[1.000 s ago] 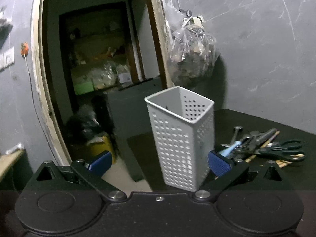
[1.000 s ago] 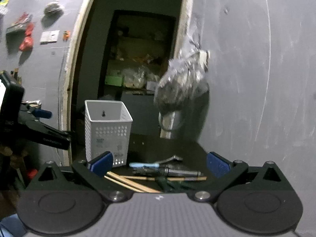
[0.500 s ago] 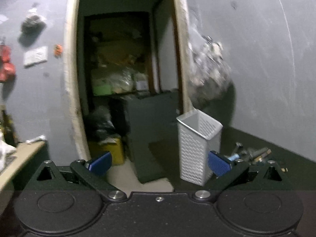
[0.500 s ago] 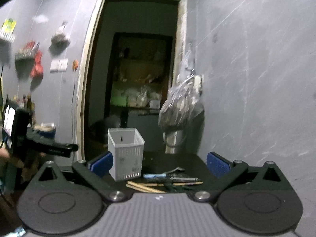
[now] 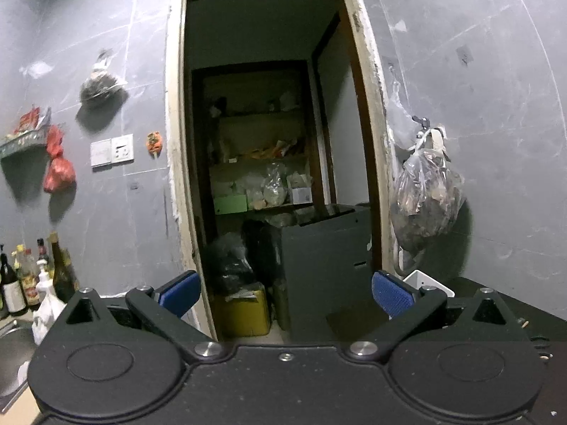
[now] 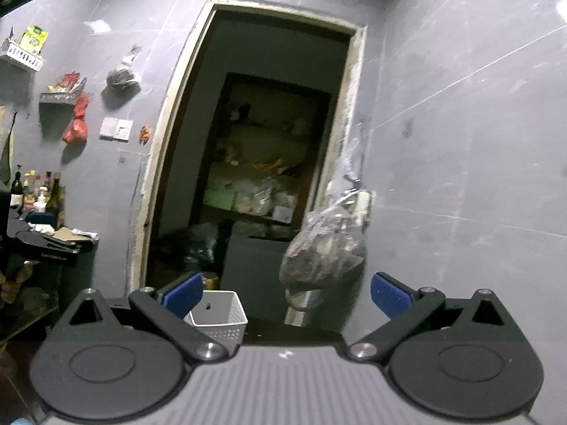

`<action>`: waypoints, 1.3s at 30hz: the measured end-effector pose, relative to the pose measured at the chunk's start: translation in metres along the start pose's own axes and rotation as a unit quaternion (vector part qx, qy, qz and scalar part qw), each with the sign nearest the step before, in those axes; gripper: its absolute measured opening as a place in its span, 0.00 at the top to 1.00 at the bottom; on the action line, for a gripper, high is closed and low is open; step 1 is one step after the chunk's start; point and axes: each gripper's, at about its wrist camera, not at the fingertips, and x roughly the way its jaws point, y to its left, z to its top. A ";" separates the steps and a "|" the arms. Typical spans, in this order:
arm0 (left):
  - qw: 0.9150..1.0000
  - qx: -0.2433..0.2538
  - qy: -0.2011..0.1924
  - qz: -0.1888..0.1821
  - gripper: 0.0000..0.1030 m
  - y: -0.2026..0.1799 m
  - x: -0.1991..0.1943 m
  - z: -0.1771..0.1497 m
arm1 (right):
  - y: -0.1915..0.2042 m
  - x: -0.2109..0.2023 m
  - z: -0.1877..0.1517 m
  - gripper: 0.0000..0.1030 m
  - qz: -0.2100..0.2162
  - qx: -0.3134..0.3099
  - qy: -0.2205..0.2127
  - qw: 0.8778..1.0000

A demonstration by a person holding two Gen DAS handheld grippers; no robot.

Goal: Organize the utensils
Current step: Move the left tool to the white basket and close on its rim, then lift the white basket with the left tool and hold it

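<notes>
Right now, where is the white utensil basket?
Right wrist view: white basket sits low, just behind the right gripper's left finger, below the doorway.

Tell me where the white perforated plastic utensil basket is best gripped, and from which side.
Probably the top rim of the white perforated plastic utensil basket, approached from above with one finger inside the open mouth and one outside. It stands upright and looks empty, and its thin straight wall suits a pinch. Both grippers are open and well clear.

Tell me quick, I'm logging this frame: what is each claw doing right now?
Left claw: open, holding nothing.
Right claw: open, holding nothing.
</notes>
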 end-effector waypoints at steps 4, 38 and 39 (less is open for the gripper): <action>0.999 0.010 0.023 -0.024 0.01 -0.026 0.041 -0.011 | 0.002 0.055 -0.017 0.00 0.031 -0.010 0.025 0.999; 0.972 0.097 0.020 -0.212 0.13 -0.155 0.218 -0.143 | 0.020 0.235 -0.201 0.00 0.099 0.030 0.237 0.966; 0.972 0.094 0.020 -0.213 0.15 -0.155 0.217 -0.143 | 0.020 0.234 -0.203 0.00 0.101 0.031 0.238 0.965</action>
